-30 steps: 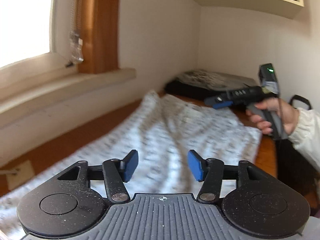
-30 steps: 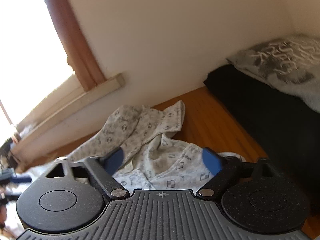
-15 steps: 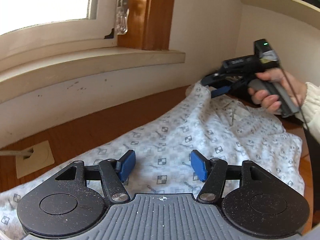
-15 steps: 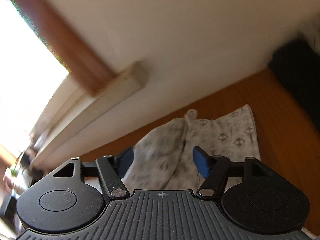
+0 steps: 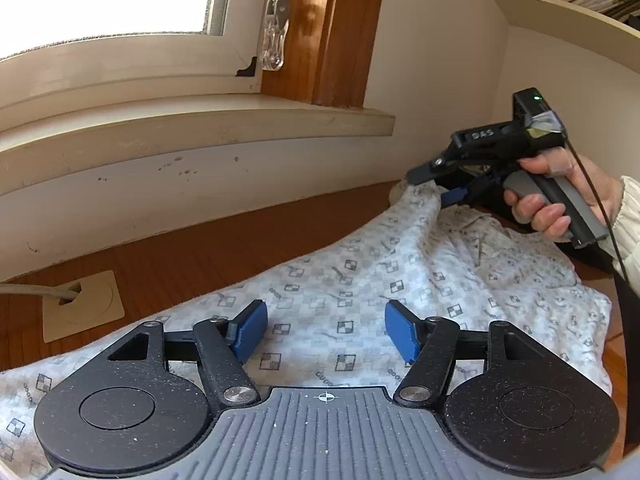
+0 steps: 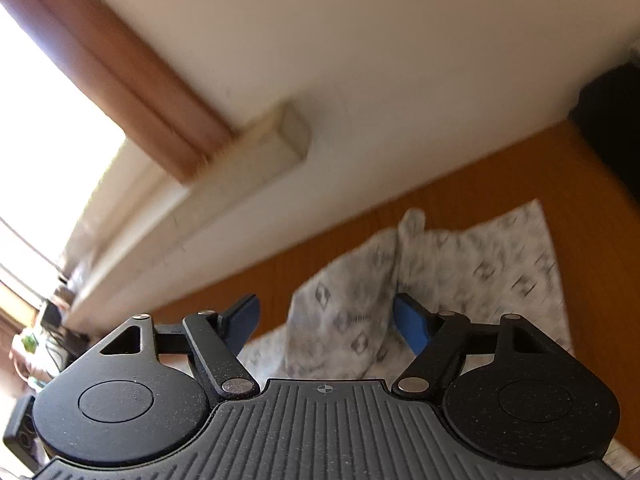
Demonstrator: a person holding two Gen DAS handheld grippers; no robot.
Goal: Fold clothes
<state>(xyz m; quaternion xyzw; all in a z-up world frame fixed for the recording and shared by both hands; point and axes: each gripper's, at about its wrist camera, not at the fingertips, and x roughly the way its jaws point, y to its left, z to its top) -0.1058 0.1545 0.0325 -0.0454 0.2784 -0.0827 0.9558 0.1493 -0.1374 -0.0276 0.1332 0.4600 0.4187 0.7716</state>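
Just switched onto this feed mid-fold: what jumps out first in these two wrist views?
The white patterned garment spread across the wooden table dominates both views. Above its far corner in the left wrist view, a hand holds the right gripper, jaws opening, cloth between the fingers but not pinched. The left gripper hangs over the near edge, jaws also opening, with the bright window behind.

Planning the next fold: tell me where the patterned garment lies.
The patterned garment lies spread on the wooden surface below the window sill.
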